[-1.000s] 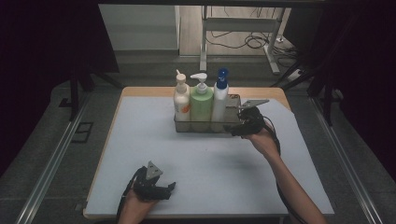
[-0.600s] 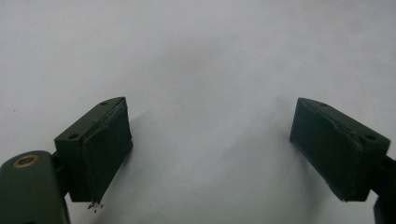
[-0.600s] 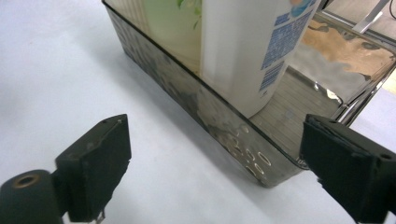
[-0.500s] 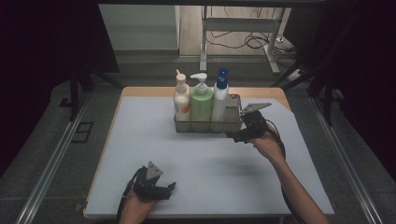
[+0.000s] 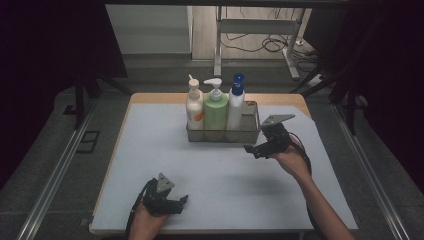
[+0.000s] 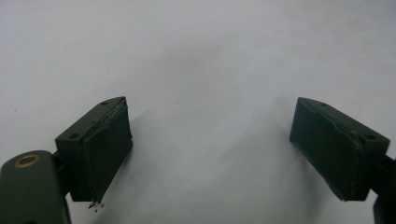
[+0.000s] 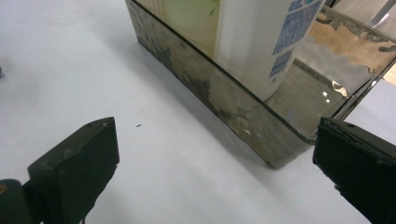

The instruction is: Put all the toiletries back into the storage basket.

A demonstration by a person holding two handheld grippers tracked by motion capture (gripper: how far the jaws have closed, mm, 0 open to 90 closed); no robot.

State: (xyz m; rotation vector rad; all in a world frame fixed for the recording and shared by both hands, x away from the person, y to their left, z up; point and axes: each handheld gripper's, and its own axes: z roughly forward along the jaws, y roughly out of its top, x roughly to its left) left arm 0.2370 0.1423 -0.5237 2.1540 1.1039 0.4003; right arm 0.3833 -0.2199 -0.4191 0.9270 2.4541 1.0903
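Right gripper (image 5: 256,148) just off metal caddy's (image 5: 250,134) near right corner, jaws wide, just been opening, nothing between. Caddy at table's (image 5: 150,165) far middle, holding orange-label bottle (image 5: 194,106), green bottle (image 5: 216,107), blue-capped bottle (image 5: 235,105). Left gripper (image 5: 181,201) well short of caddy, near table's front edge, jaws apart, empty.

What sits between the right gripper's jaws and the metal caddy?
Nothing: bare white tabletop separates the open right gripper from the metal caddy, seen in the right gripper view.
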